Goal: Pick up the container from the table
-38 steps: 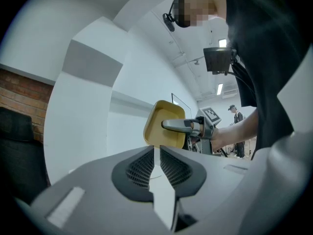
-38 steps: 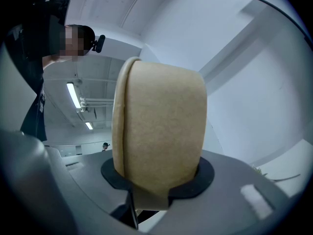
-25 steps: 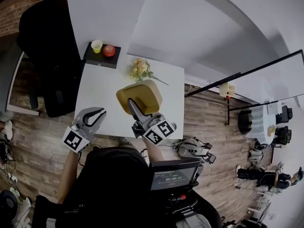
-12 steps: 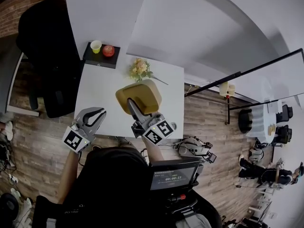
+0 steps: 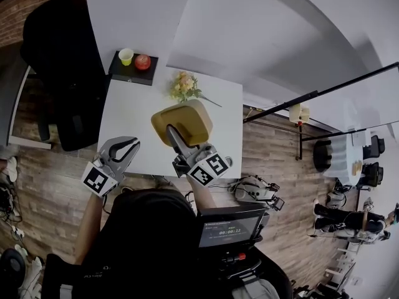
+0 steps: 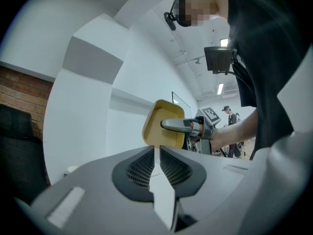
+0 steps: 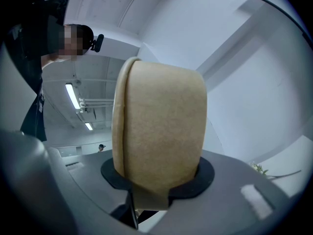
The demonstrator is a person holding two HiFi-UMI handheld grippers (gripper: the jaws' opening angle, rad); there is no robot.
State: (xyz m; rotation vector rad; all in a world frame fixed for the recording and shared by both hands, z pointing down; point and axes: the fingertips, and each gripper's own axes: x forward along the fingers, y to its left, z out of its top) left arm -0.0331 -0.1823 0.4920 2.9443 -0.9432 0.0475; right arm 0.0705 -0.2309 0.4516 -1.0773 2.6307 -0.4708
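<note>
Jaws of right gripper [image 5: 174, 138] clamped on rim of tan container [image 5: 184, 123], held tilted on edge above white bench [image 5: 134, 114]. Left gripper [image 5: 126, 147] jaws together, empty, near bench's front edge.

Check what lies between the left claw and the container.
Nothing but bare white table. The head view shows that stretch between the left claw and the container empty, and the left gripper view looks straight at the container.
</note>
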